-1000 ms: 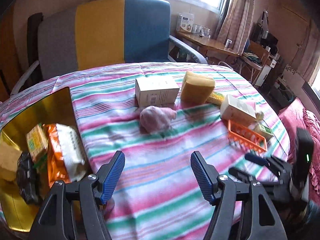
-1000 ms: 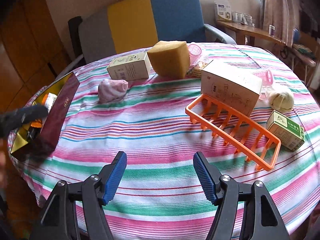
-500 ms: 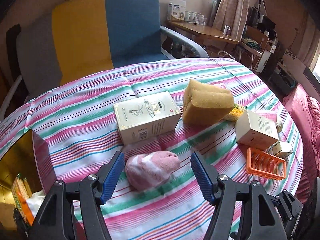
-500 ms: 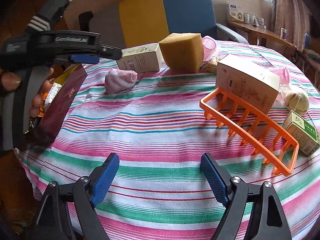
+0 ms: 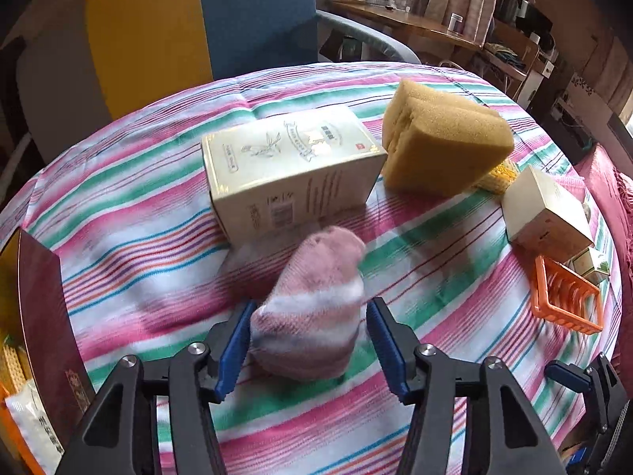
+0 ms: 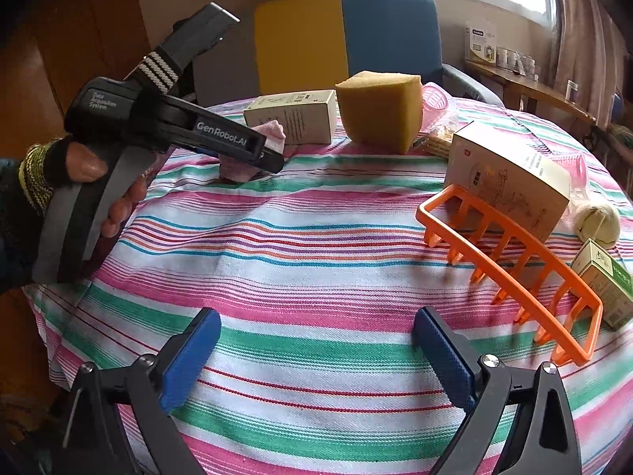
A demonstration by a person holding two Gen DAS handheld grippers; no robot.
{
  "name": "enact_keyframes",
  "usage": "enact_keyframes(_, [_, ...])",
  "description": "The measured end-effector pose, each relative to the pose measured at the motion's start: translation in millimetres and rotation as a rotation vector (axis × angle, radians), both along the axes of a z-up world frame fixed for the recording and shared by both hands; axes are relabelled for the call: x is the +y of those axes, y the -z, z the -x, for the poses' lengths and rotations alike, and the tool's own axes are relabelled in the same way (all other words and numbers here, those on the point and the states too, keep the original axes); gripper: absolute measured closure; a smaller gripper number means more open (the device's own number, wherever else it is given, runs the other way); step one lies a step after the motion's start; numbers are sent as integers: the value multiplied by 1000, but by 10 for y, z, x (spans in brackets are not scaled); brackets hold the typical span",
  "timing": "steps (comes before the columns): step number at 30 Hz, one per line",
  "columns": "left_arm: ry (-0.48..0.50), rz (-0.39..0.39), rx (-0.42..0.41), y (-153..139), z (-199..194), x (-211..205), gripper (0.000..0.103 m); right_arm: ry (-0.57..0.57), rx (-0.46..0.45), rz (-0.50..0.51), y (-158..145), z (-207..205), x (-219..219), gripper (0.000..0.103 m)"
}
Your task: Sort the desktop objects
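A rolled pink and white sock (image 5: 312, 312) lies on the striped tablecloth (image 5: 158, 237). My left gripper (image 5: 311, 306) is open, its blue pads on either side of the sock; the left pad touches it and the right pad is a little off. In the right wrist view a gloved hand holds the left gripper (image 6: 273, 162) over the sock (image 6: 271, 132). My right gripper (image 6: 316, 316) hangs open above the cloth near the table's front edge, holding nothing.
Beyond the sock are a cream box (image 5: 292, 170) and a yellow sponge (image 5: 443, 142). To the right lie an orange rack (image 6: 510, 261), a larger box (image 6: 510, 182), a pale ball (image 6: 597, 219) and a small green box (image 6: 605, 281). A gold-lined maroon box (image 5: 43, 316) with snacks stands left.
My left gripper has moved forward and down over the table until the sock sits between its pads, and its jaws have narrowed. The right gripper has shifted slightly and stays open.
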State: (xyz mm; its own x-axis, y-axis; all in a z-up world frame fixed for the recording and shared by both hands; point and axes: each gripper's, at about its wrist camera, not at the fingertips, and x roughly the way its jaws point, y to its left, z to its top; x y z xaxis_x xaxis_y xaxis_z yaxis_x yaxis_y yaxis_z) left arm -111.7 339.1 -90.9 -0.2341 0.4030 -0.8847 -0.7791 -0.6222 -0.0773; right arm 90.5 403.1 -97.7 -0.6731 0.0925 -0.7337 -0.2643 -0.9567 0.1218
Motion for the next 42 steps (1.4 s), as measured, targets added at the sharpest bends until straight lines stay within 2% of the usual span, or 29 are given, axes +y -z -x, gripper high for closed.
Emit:
enact_keyframes(8, [-16,-65,-68,-43,-449,-471,57,4,-7,-9,-7,-38,-20,3])
enact_keyframes(13, [-34,-62,-58,-87,-815,-787,56,9,-22,4,-48,-108,-18,4])
enact_keyframes(15, [-51,-65,-62,-93,-903,-914,56,22,-25,29,-93,-174,37,7])
enact_keyframes(17, [-62,-62,-49,-101,-990,-1038,56,57,-12,48,-181,-260,156,8])
enact_keyframes(20, [-65,-58,-37,-86,-1055,-1084,53,129,27,19,-364,-366,404,7])
enact_keyframes(23, [-66,-55,-26,-69,-1115,-1119,47,197,61,-13,-537,-448,651,7])
enact_keyframes(28, [-69,-54,-12,-44,-1198,-1178,45,228,5,-40,-514,-225,1034,6])
enact_keyframes(35, [-88,-85,-32,-53,-1192,-1273,45,229,-67,86,-289,-61,1177,6])
enact_keyframes(42, [-96,-98,-40,-50,-1217,-1332,45,152,-57,187,-207,-139,727,7])
